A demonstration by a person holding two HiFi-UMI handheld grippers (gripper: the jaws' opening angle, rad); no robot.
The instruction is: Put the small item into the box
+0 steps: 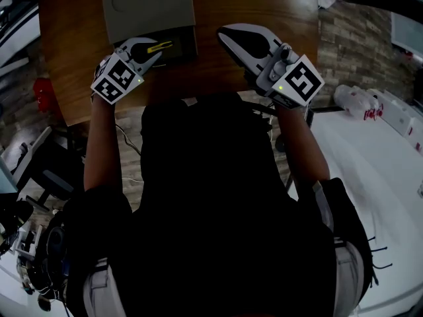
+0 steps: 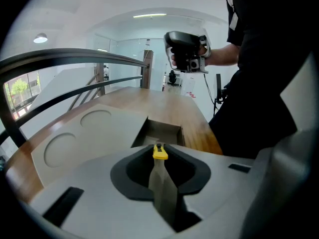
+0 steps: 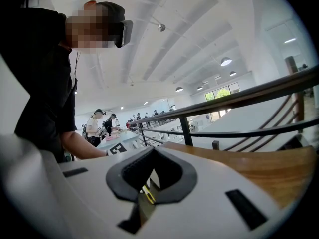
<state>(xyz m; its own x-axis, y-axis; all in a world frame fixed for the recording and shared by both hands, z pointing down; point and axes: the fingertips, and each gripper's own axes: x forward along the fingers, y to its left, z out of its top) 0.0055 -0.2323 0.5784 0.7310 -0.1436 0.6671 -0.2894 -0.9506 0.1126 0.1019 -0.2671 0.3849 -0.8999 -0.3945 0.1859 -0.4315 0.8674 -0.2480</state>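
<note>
A grey box (image 1: 173, 47) stands open on the wooden table (image 1: 251, 2), and its lid (image 1: 149, 5) with two round recesses lies folded back behind it. My left gripper (image 1: 147, 50) is shut on a small yellow-tipped item (image 1: 160, 45) and hovers at the front left corner of the box. The left gripper view shows the item (image 2: 160, 153) pinched at the jaw tips, just short of the box opening (image 2: 162, 131). My right gripper (image 1: 241, 43) hangs above the table to the right of the box, shut, with nothing in it.
The table's near edge (image 1: 198, 98) runs just behind both grippers. A dark metal railing (image 3: 224, 103) borders the table's far side. A white surface with white objects (image 1: 360, 101) lies to the right, a chair (image 1: 46, 170) to the left. People stand far off (image 3: 97, 126).
</note>
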